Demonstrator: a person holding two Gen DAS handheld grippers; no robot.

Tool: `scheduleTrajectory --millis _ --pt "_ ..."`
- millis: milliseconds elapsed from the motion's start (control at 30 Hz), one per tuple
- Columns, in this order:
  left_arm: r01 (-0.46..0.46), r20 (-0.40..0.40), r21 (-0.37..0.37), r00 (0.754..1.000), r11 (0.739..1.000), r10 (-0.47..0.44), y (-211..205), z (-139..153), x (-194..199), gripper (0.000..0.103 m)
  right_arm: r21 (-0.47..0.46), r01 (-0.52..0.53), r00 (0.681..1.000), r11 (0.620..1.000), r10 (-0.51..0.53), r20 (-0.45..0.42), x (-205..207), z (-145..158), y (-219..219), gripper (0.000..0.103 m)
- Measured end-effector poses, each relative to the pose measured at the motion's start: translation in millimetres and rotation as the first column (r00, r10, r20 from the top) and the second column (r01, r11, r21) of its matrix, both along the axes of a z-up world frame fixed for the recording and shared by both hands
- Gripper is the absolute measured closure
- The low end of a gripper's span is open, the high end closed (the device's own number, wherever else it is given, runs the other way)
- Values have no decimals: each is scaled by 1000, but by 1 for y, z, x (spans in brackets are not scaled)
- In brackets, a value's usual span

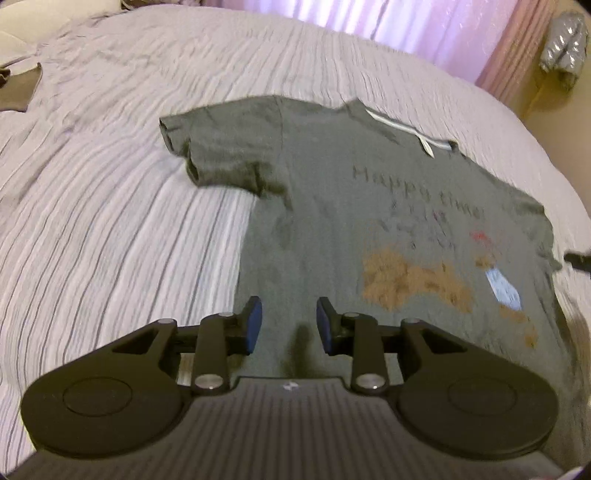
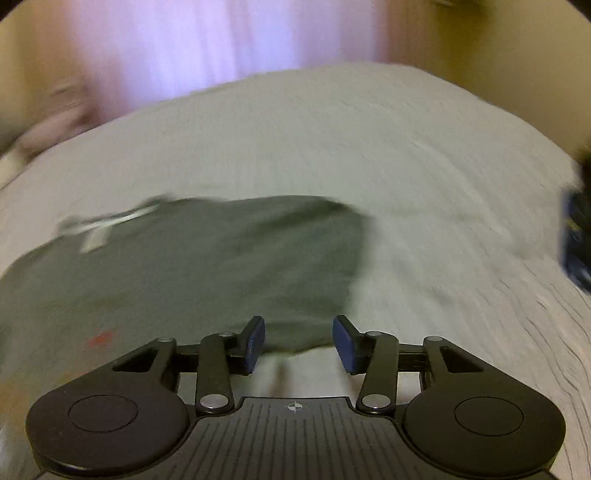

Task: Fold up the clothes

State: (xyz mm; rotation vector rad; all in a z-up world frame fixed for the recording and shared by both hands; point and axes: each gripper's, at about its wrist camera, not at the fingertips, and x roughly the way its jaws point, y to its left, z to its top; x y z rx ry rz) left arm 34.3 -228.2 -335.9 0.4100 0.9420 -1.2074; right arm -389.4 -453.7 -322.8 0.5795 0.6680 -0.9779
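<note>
A dark grey-green T-shirt [image 1: 332, 206] lies flat on the bed, print side up, with "Happy time" lettering and a brown figure. Its collar with a white label [image 1: 424, 142] points away. One short sleeve [image 1: 218, 151] spreads out at the left. My left gripper [image 1: 289, 325] hovers open over the shirt's lower left part, nothing between its blue pads. In the blurred right wrist view the same T-shirt [image 2: 207, 258] fills the left half. My right gripper [image 2: 298, 341] is open above the shirt's right sleeve edge, holding nothing.
A pale striped bedspread [image 1: 110, 221] covers the whole bed. Pink curtains [image 1: 406, 26] hang behind it. Something silvery [image 1: 565, 48] hangs at the far right wall. A dark blurred object [image 2: 576, 240] sits at the right edge of the right wrist view. A pillow [image 1: 22, 33] lies far left.
</note>
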Motion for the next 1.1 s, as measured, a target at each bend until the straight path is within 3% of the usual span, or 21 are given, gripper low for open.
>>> scheduleTrajectory --millis 67,133,300,433,533,700,867,1000,1100 --pt "-5 3 0 1000 1000 5 -4 -4 0 76 32 -117 993 993 118 -23 17 -1 25 57" --pt "5 17 22 1000 1000 -6 -2 -7 -3 76 63 -170 982 983 174 -72 23 -11 49 57" --pt "48 38 107 998 993 -52 54 -12 -26 76 123 -176 956 977 199 -215 -8 -27 134 57" --pt "-20 0 195 1000 981 20 120 -9 -47 76 215 -152 930 965 213 -299 -37 -22 202 57" --pt "-43 -8 308 999 950 48 155 -3 -61 75 290 -97 935 952 187 -301 -61 -7 238 57" --pt "-84 0 479 995 874 96 180 21 -78 77 444 -7 906 896 194 -376 -79 8 254 57" --pt "-106 -16 382 993 918 121 167 98 -95 73 443 84 950 892 63 -307 -87 61 237 57" --pt "-93 17 255 996 962 92 146 160 -117 62 395 69 978 916 17 -210 -70 115 229 57" --pt "-89 31 180 996 980 85 141 195 -131 59 357 60 991 932 -13 -135 -57 154 223 57"
